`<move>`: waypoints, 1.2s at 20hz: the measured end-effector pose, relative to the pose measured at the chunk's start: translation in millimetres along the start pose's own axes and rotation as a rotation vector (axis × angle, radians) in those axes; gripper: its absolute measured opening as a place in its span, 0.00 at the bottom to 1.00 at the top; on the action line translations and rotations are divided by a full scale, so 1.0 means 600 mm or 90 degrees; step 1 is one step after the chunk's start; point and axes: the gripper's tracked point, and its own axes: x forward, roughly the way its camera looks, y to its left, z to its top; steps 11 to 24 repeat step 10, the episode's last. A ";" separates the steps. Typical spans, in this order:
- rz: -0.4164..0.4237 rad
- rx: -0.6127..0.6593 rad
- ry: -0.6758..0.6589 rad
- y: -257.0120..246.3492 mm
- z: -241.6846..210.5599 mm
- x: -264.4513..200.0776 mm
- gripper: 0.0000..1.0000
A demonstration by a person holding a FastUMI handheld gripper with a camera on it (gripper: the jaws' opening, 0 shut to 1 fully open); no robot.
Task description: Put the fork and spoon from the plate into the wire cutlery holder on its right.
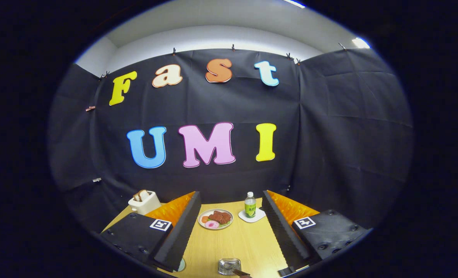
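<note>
My gripper [231, 194] is open, its two fingers spread wide and held well above the wooden table [244, 241] with nothing between them. Close under the gripper, between the finger bases, stands a small silvery container [228, 265] that may be the wire cutlery holder. A brown handle [241, 273] lies at its near right side; I cannot tell whether it belongs to the fork or the spoon. A sliver of a pale plate rim [181, 265] peeks out from under the left finger, the rest of the plate hidden.
Far across the table sit a plate of food [215, 219], a green-labelled bottle [250, 205] on a white coaster [252, 216], and a white toaster [144, 201] with bread at the far left. Black cloth walls close the booth behind and beside the table.
</note>
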 end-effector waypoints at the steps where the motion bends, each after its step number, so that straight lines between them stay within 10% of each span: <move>1: -0.009 0.002 -0.014 0.000 0.001 -0.009 0.99; 24: 0.010 -0.047 -0.013 0.048 -0.036 -0.039 0.99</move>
